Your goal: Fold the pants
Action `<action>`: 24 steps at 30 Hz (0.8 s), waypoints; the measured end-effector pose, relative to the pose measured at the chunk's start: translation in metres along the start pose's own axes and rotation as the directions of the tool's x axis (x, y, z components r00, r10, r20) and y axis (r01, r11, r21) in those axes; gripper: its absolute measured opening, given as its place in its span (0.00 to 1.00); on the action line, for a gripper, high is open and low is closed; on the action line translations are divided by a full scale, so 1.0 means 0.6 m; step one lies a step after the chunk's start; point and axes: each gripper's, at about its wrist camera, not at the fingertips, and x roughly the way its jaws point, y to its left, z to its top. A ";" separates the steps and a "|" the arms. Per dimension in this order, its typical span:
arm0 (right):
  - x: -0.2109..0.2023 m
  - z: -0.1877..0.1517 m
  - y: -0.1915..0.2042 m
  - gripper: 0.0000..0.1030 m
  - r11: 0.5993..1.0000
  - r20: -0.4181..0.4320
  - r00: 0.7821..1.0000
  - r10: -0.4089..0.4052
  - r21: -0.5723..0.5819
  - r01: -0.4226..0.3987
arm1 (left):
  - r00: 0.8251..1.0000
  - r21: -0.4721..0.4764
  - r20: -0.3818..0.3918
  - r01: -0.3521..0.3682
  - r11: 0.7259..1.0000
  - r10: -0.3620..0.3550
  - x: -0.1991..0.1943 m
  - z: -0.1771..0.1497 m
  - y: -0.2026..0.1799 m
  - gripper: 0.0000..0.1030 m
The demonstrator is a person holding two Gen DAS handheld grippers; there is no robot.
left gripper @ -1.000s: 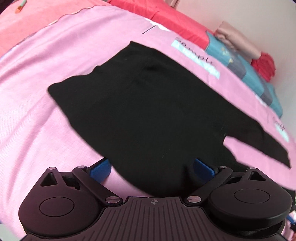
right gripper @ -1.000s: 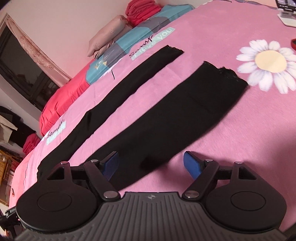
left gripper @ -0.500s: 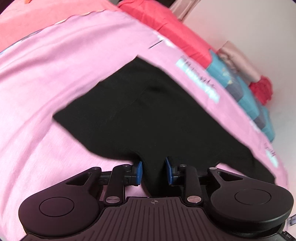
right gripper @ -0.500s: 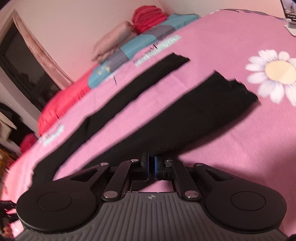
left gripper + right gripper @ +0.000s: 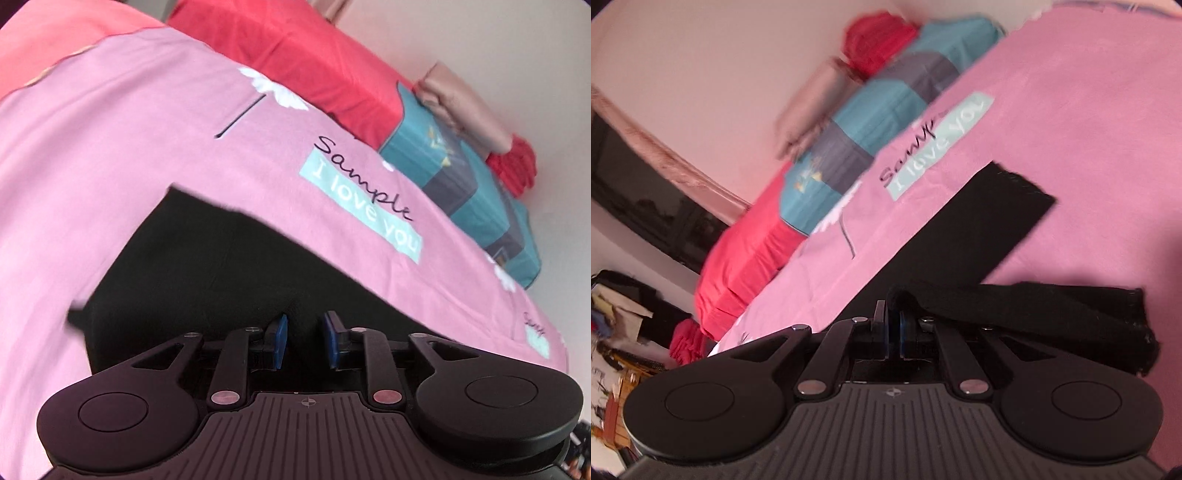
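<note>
Black pants (image 5: 207, 266) lie on a pink bedspread (image 5: 110, 155). In the left wrist view the waist part is bunched up between the blue pads, and my left gripper (image 5: 303, 341) is shut on that fabric. The right wrist view has my right gripper (image 5: 894, 328) shut on the near leg of the pants (image 5: 1052, 314), which is lifted and trails off to the right with its hem hanging. The far leg (image 5: 979, 229) lies flat on the bed just ahead, partly hidden under the held leg.
Along the wall at the bed's far side lie a red pillow (image 5: 314, 62), a teal and grey quilt (image 5: 480, 192), a folded beige cloth (image 5: 465, 107) and a red bundle (image 5: 517, 166). A dark window (image 5: 646, 199) and cluttered shelves (image 5: 613, 332) stand at the left.
Both grippers went from open to shut on the pants. They then carried the near edge across the bed toward the wall, lifting the near leg over the far leg.
</note>
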 end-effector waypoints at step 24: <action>-0.031 -0.008 -0.037 0.67 0.894 0.351 0.915 -0.199 -0.317 0.316 | 0.945 0.355 0.326 -0.104 0.929 -0.018 -0.022 -0.195 -0.123 1.00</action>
